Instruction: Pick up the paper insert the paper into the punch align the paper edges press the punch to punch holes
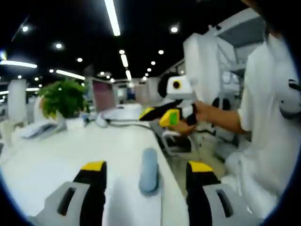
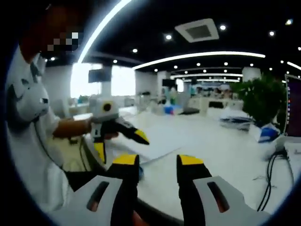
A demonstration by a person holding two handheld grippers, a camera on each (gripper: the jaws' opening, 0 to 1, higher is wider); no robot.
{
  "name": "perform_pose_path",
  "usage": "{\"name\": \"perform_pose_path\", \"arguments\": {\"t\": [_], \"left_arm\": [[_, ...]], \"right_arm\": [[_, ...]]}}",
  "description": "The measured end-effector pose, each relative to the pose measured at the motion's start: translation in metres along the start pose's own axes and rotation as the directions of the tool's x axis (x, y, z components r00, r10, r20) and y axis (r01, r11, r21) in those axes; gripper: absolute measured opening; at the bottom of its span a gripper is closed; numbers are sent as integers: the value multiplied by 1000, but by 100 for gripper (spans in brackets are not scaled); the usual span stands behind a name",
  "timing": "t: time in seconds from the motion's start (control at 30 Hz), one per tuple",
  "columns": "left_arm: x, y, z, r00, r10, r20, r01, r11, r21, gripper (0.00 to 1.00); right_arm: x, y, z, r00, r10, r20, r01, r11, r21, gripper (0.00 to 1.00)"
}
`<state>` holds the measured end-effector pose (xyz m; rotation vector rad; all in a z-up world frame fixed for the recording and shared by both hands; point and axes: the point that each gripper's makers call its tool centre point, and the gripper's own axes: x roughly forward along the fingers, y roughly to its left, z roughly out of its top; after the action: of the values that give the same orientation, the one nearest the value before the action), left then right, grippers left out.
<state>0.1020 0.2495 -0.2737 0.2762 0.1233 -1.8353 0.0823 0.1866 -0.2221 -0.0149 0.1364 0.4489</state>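
Paper (image 2: 150, 143) lies flat on surface (image 2: 221, 146), 12 o'clock of right tongs (image 2: 157, 162); punch (image 1: 149, 170) between left tongs (image 1: 146, 167). Both tongs wide, empty, held above. Judged: nothing picked up yet; all steps remain.

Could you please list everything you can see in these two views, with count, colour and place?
Table: one, white, under both grippers.
Punch: one, blue-grey, on the table near its edge, between the left gripper's jaws.
Paper: one sheet, white, flat on the table.
Plant: one, green, far end of the table.
Cables: a few, dark, on the table.
Left gripper: black, yellow-tipped, open.
Right gripper: black, yellow-tipped, open.
Person: one, white shirt, beside the table.
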Motion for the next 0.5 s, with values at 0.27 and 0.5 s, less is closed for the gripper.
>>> {"name": "perform_pose_path", "arguments": {"t": [0.27, 0.5], "left_arm": [[28, -2, -13, 999, -18, -31, 18, 1000, 4, 59], [27, 2, -17, 1000, 6, -31, -6, 1000, 15, 45]], "right_arm": [[-6, -4, -6, 997, -73, 14, 72, 996, 44, 31], [-1, -4, -10, 995, -93, 21, 92, 993, 70, 27]]}}
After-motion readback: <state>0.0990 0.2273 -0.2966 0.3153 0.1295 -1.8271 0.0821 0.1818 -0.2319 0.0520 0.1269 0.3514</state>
